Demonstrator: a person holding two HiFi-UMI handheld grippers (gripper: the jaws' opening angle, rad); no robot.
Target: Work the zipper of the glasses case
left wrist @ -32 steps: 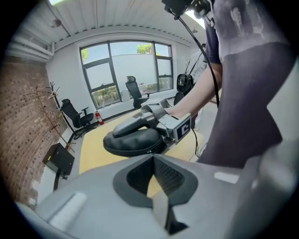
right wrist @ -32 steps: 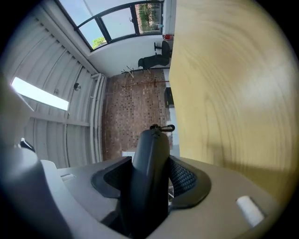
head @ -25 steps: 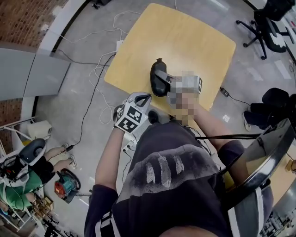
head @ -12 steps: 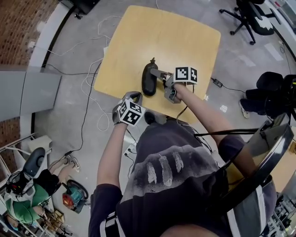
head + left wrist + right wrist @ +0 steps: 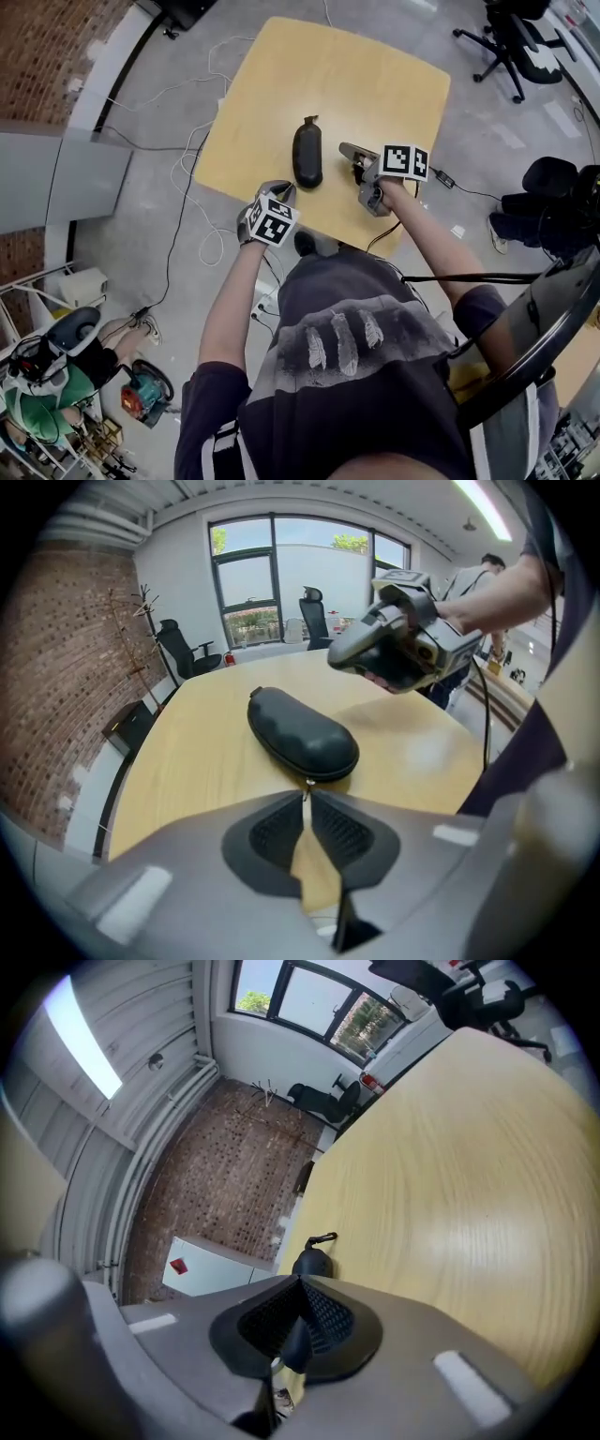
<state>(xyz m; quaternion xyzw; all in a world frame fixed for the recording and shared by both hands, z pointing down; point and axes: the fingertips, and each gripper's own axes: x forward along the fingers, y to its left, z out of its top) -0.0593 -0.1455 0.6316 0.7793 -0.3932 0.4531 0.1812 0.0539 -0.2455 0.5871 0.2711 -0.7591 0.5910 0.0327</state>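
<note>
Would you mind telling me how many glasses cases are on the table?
1: the black glasses case lies on the wooden table, toward its near edge; no other appears hidden.

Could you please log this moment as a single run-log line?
glasses case: closed, on table | left gripper: shut, tips by zipper pull | right gripper: jaws just closed, empty, clear of case

Just ahead of the left hand-held gripper, the black oval zippered glasses case blocks the way; the pale wooden bench beyond and beside it lies open.
</note>
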